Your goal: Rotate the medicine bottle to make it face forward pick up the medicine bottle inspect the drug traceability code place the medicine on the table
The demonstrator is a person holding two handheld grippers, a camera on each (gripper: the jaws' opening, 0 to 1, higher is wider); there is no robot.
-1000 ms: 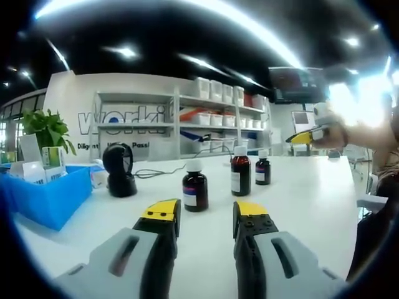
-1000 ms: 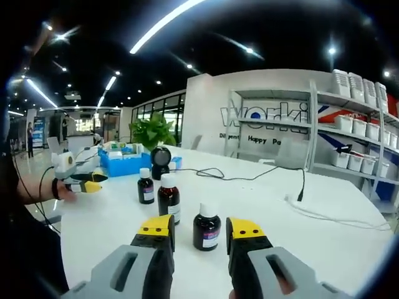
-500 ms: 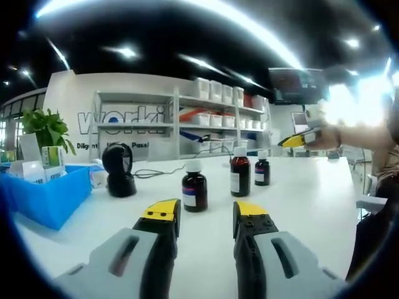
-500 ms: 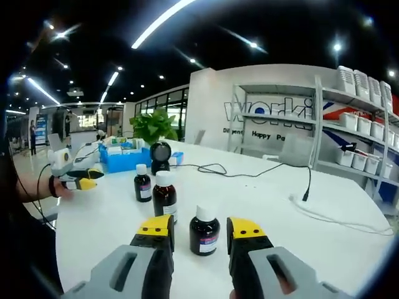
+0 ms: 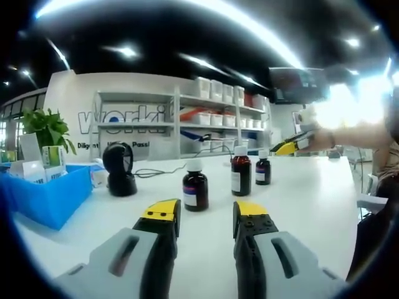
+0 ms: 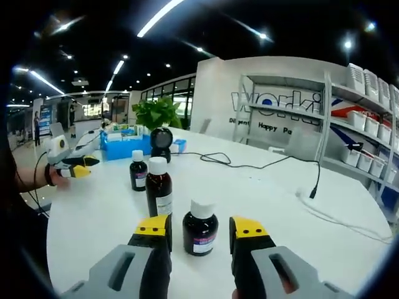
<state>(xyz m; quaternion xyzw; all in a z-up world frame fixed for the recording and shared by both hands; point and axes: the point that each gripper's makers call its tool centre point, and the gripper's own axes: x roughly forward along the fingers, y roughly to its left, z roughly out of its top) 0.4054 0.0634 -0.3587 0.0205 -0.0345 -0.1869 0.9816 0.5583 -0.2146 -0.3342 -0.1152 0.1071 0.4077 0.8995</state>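
Right gripper [image 6: 200,225]: jaws apart, empty, yellow-tipped, standing either side of the nearest medicine bottle [image 6: 200,227] without visibly touching it. Seen also from the left gripper view as a yellow-tipped tool [image 5: 288,147] held in a hand [image 5: 319,138], above and just beyond the far end of the bottle row.

Left gripper [image 5: 206,213]: jaws apart, empty, low over the white table [image 5: 299,199], well short of the bottles. In the right gripper view it appears at the table's far edge [image 6: 70,169].

Medicine bottles: three, dark glass, white caps, white labels, standing upright in a loose row on the table. From the right gripper view: short one between the jaws, tall one [image 6: 159,194] just behind it, small one [image 6: 138,178] beyond. Label print is too small to read, so the traceability code's facing cannot be told.

Other items: black scanner on a stand [image 6: 161,144] with a cable [image 6: 262,167] trailing across the table; blue bin [image 5: 45,194] holding boxes; potted plant [image 6: 156,114]; shelving with white tubs [image 5: 212,112].

Risks, judged: the bottle is not yet gripped or turned. Closing off-centre on the round glass could skid or tip it. Its tall neighbour stands close, so a wide jaw or a sweeping turn could knock it over. Gripping across the label could hide the code.
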